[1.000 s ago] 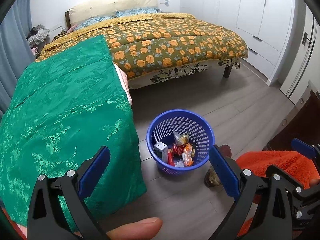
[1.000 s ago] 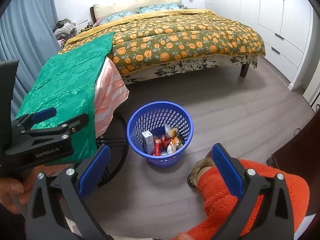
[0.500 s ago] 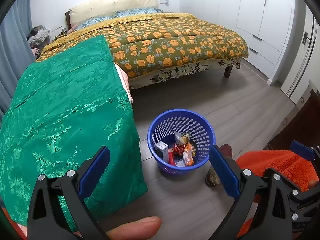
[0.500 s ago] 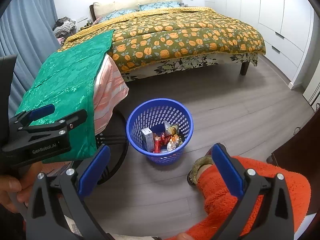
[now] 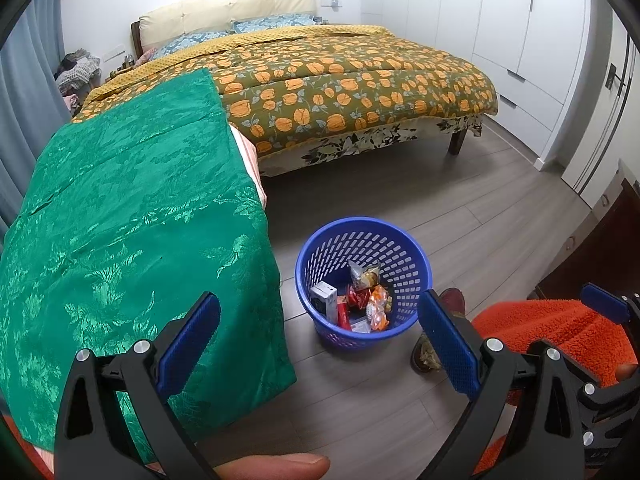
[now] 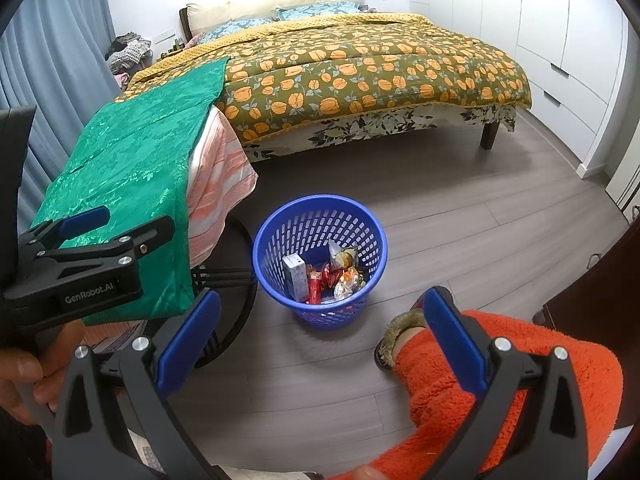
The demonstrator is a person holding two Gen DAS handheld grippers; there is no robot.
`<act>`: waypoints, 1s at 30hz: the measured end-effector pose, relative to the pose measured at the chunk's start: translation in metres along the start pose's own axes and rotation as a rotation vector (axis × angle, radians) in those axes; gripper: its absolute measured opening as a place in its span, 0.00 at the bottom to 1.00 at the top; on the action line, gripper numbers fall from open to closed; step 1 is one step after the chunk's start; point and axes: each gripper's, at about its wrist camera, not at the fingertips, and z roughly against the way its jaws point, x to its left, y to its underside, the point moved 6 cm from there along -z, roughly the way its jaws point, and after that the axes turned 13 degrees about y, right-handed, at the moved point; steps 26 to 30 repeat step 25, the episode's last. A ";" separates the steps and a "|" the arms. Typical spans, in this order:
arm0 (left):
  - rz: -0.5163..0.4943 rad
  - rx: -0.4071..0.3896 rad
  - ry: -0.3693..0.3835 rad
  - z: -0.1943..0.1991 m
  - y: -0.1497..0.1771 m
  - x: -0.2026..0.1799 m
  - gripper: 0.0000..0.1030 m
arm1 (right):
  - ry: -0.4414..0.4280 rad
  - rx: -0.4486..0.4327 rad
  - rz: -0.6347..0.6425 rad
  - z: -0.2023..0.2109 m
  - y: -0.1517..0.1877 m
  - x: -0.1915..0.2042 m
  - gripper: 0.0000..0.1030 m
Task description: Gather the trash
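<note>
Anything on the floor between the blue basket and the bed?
Nothing: in both wrist views only bare grey wood floor lies between the blue basket and the bed.

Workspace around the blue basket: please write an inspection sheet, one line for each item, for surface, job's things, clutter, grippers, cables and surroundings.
Surface: grey wood-look floor; no loose trash seen on it.
Job's things: blue plastic basket upright on the floor, holding a small white carton, a red wrapper and several snack packets.
Clutter: pile of clothes beside the bed's head, far corner.
Grippers: left gripper open, empty; right gripper open, empty.
Cables: nothing seen.
Surroundings: green patterned cloth draped over a table left of the basket; bed with pumpkin-print quilt behind; white wardrobe to the right; person's orange fleece leg in the foreground.
</note>
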 end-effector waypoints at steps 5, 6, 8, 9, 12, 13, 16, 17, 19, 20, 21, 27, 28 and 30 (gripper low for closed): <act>-0.001 0.001 -0.001 0.000 0.000 0.000 0.95 | 0.005 0.003 0.007 -0.001 0.002 0.003 0.96; -0.001 0.001 -0.001 0.000 0.000 0.000 0.95 | 0.006 0.004 0.008 -0.001 0.002 0.003 0.96; -0.001 0.002 -0.002 -0.001 0.000 0.001 0.95 | 0.009 0.006 0.010 -0.002 0.003 0.003 0.96; 0.000 0.002 -0.001 -0.001 0.000 0.000 0.95 | 0.011 0.007 0.009 -0.002 0.003 0.002 0.96; 0.003 -0.007 0.014 0.000 0.000 0.000 0.95 | 0.013 0.007 0.006 -0.002 0.003 0.003 0.96; 0.003 -0.011 0.016 0.000 0.000 0.000 0.95 | 0.012 0.007 0.006 -0.002 0.003 0.003 0.96; -0.018 -0.032 0.011 0.002 0.001 -0.003 0.95 | 0.013 0.008 0.007 -0.002 0.003 0.003 0.96; -0.025 -0.036 0.007 0.002 0.001 -0.004 0.95 | 0.013 0.008 0.007 -0.002 0.003 0.003 0.96; -0.027 -0.035 -0.009 0.002 0.000 -0.003 0.95 | 0.016 0.009 0.009 -0.002 0.003 0.002 0.96; -0.027 -0.023 0.000 0.001 0.000 -0.004 0.95 | 0.017 0.010 0.009 -0.002 0.003 0.002 0.96; -0.024 -0.010 0.010 -0.001 0.000 -0.004 0.95 | 0.018 0.010 0.008 -0.002 0.003 0.002 0.96; -0.021 -0.009 0.002 -0.001 0.001 -0.002 0.95 | 0.018 0.010 0.008 -0.002 0.004 0.002 0.96; -0.021 -0.009 0.002 -0.001 0.001 -0.002 0.95 | 0.018 0.010 0.008 -0.002 0.004 0.002 0.96; -0.021 -0.009 0.002 -0.001 0.001 -0.002 0.95 | 0.018 0.010 0.008 -0.002 0.004 0.002 0.96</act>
